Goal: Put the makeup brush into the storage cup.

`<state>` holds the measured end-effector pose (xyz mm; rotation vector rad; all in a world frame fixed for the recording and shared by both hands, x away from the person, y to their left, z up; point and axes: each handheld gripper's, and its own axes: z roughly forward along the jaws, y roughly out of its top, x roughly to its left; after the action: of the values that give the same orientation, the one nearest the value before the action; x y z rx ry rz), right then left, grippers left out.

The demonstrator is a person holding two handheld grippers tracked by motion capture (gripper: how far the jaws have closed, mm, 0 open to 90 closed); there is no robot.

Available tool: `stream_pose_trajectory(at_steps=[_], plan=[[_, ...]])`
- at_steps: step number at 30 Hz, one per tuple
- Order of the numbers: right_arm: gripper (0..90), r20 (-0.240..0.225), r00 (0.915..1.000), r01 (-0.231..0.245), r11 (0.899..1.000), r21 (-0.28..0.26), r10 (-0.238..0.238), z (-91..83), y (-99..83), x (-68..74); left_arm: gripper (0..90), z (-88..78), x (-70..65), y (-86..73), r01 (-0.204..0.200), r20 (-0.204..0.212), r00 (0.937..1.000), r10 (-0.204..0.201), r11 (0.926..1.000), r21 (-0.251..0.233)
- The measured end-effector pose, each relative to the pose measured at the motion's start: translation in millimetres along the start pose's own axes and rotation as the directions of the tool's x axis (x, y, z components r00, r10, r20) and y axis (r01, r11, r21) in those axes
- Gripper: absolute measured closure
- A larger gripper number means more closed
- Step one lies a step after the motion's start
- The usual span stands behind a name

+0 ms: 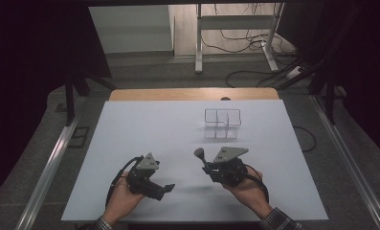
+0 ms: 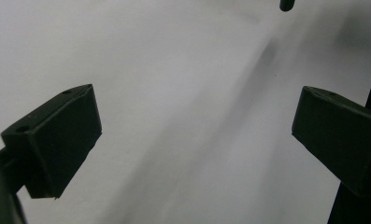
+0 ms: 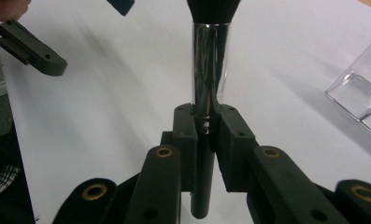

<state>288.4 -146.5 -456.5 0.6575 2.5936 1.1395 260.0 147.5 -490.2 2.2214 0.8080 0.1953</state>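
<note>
Because the right gripper [image 3: 206, 123] clamps a makeup brush [image 3: 210, 65] only at the junction of its black handle and its polished metal ferrule, the hold looks narrow, and slipping is the main risk I judge here. In the right gripper view the jaws pinch the shaft from both sides, the ferrule rises straight up the middle of the frame, and the dark bristles are cut off at the top edge. In the high view the brush [image 1: 200, 155] stands up just left of the right gripper [image 1: 211, 168], lower centre of the frame, its head pointing toward the far side of the bench [image 1: 144, 129].

The smooth ferrule could slide or swivel between the pads if the hand tilts quickly. The clear acrylic organizer [image 1: 222, 123] stands above and slightly right of the brush, well apart from it; it is probably light, and a low approach could knock its thin dividers or push it across the white surface.

The left gripper [image 1: 164, 188] rests lower left with its jaws wide and nothing between them [image 2: 192, 140]. It is near the right one, so a careless swing could bring them together.
</note>
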Motion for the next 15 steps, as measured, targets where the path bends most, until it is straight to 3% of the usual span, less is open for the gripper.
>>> stream_pose_trajectory(at_steps=[15], plan=[[78.9,-0.015,0.9992,-0.038,0.999,-0.001,0.038,-4.1,-2.6,-10.3,1.6,-10.0,2.3,-11.9,0.014,-0.044,0.9989,-0.014,0.9999,-0.002]])
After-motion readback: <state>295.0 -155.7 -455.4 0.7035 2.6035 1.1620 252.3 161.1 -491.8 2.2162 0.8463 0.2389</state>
